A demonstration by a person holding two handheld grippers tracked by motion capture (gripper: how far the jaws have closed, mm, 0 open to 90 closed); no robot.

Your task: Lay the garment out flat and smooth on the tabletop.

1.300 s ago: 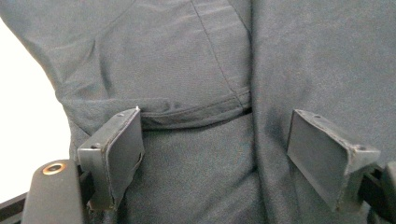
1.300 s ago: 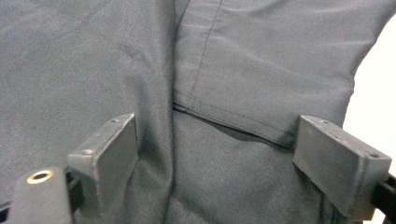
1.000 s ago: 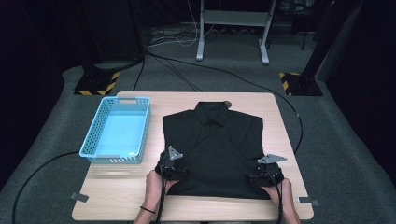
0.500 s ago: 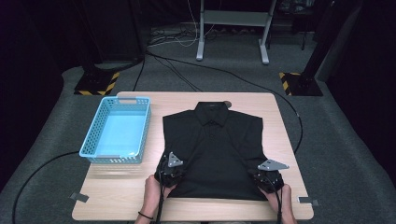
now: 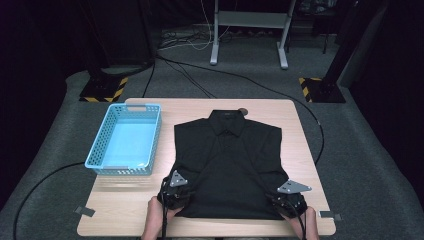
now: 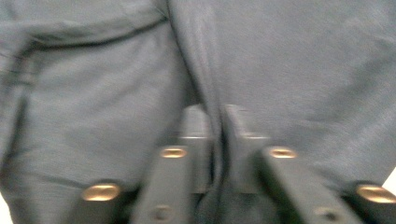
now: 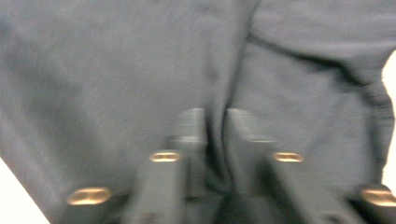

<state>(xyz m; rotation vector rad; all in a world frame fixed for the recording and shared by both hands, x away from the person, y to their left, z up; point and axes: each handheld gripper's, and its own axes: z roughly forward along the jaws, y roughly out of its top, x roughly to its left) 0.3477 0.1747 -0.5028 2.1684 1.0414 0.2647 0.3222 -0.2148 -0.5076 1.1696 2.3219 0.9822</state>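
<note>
A black short-sleeved shirt point(image 5: 227, 160) lies flat, front up, on the wooden table point(image 5: 300, 115), collar at the far side. My left gripper point(image 5: 177, 194) is at the hem's left corner and my right gripper point(image 5: 286, 202) at its right corner. In the left gripper view the left gripper point(image 6: 217, 116) pinches a raised fold of the shirt point(image 6: 303, 70) between nearly closed jaws. The right gripper point(image 7: 215, 119) holds a similar fold of the shirt point(image 7: 116, 70). Both pairs of jaws have just been opening slightly, with cloth still between them.
A light blue perforated basket point(image 5: 122, 169) stands on the left part of the table, beside the shirt. A small brown round spot point(image 5: 243, 111) sits by the collar. Black cables run over the floor beyond the table.
Both grippers have moved toward the near table edge and now sit lower on the hem corners. The shirt's lower edge has come slightly nearer with them.
</note>
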